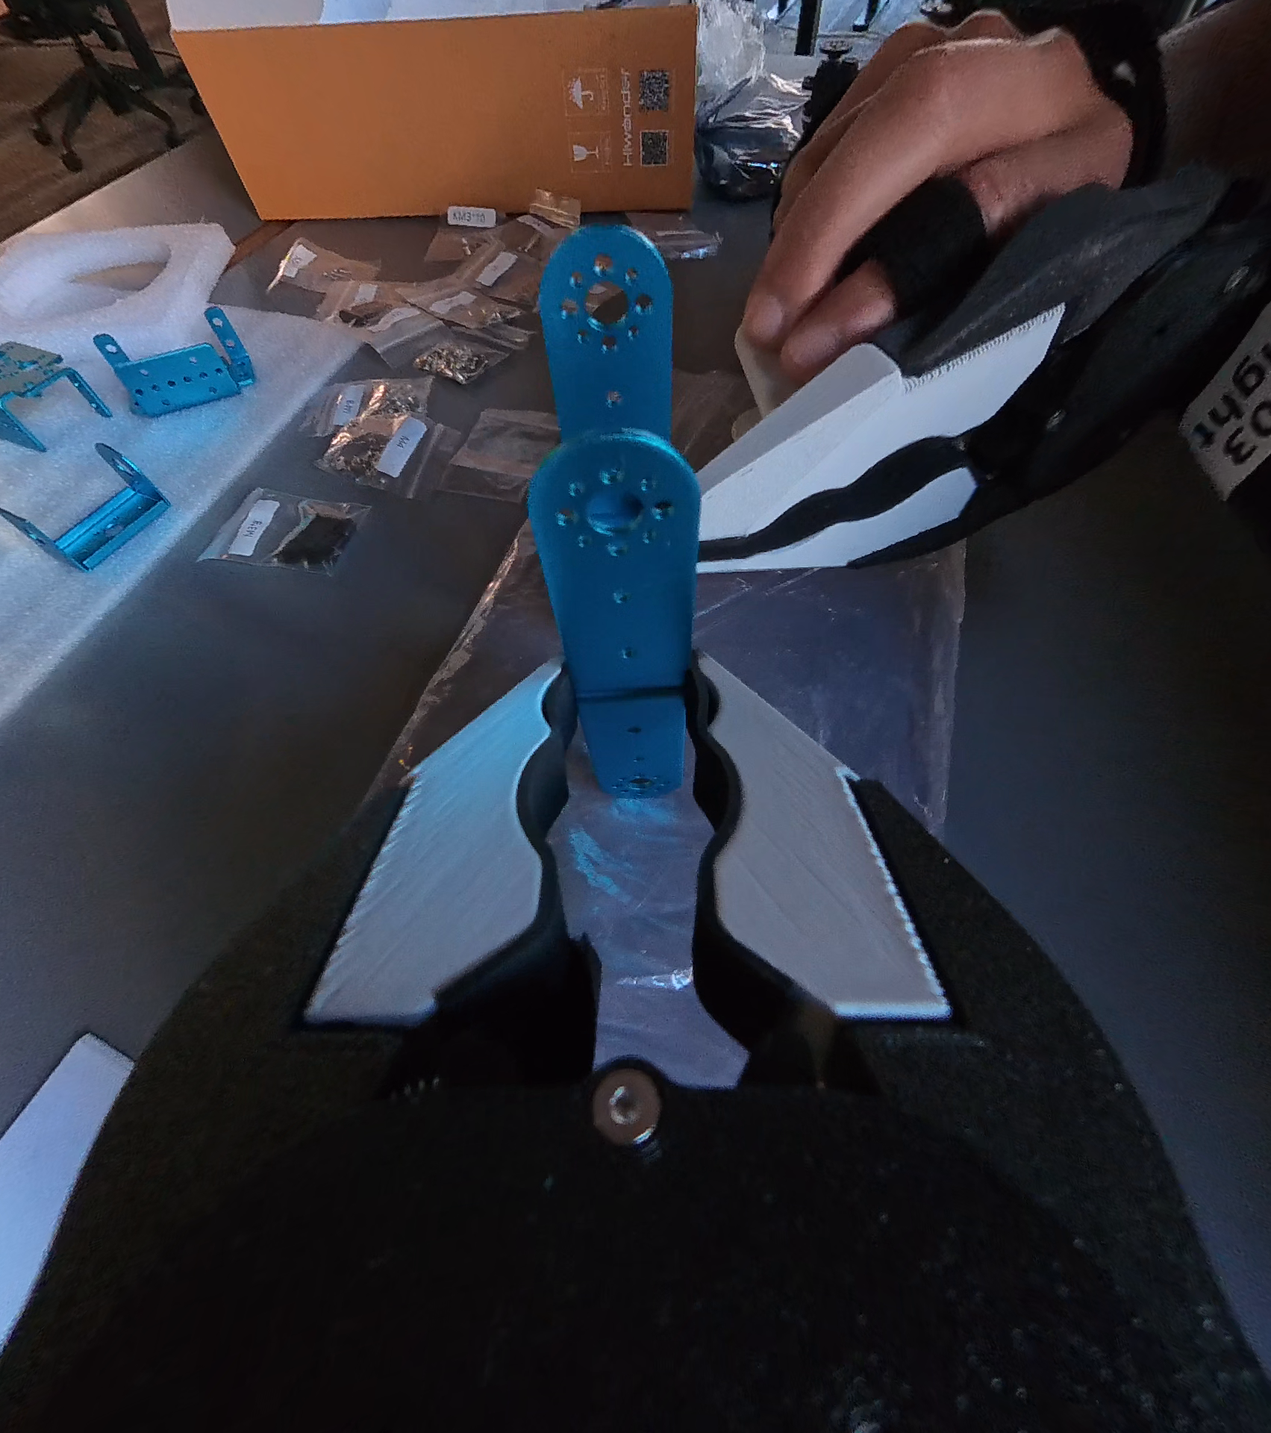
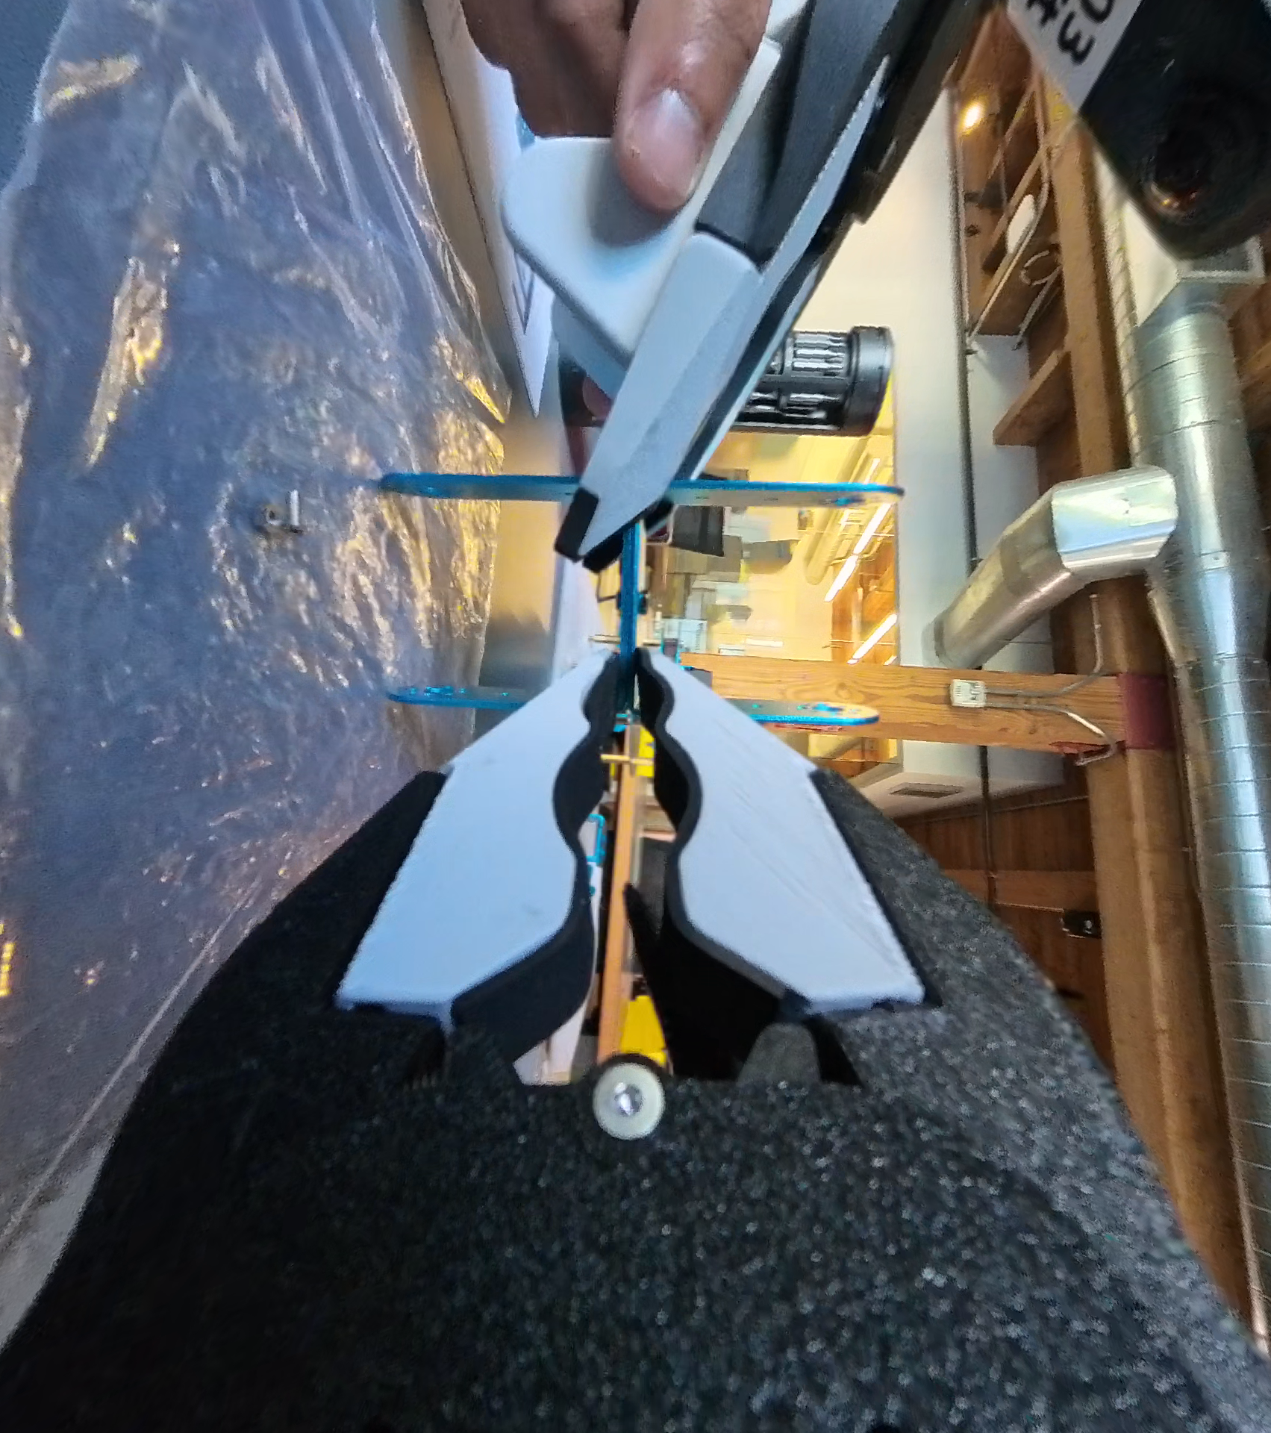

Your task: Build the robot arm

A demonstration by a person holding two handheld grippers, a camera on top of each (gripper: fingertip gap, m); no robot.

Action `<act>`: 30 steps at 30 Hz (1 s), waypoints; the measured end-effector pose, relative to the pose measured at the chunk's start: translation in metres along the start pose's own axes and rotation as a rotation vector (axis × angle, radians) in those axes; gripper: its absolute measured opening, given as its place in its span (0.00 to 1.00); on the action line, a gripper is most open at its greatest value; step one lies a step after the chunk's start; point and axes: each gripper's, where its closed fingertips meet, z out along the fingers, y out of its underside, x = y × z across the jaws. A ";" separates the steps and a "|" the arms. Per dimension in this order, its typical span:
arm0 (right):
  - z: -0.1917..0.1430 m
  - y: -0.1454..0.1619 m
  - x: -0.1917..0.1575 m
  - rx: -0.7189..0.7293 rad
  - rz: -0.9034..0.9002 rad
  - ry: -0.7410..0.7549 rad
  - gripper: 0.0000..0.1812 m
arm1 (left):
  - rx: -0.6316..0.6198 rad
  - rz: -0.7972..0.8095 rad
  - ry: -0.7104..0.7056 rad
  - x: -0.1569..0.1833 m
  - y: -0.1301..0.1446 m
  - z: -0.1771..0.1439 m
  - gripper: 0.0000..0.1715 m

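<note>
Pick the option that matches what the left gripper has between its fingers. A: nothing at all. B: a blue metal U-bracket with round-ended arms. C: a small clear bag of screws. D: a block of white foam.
B: in the left wrist view the left gripper is closed on the base of the blue U-bracket, whose two perforated arms stand upright.

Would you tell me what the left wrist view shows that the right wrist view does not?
Only the left wrist view shows the orange cardboard box, small bags of hardware, three loose blue brackets on white foam and a person's hand. Only the right wrist view shows silver ducting, wooden beams and a small screw on the plastic sheet. Both show the blue U-shaped bracket, gripped by the left gripper and the right gripper.
</note>
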 end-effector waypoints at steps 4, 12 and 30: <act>-0.012 -0.010 -0.002 0.076 0.049 -0.029 0.06 | 0.004 0.019 0.009 0.002 0.000 -0.001 0.16; -0.024 -0.023 -0.024 0.184 0.754 -0.694 0.15 | -0.015 0.049 -0.015 0.002 0.002 0.000 0.16; -0.016 -0.036 -0.057 0.224 1.011 -1.099 0.03 | 0.251 -0.575 0.087 -0.038 -0.032 -0.034 0.15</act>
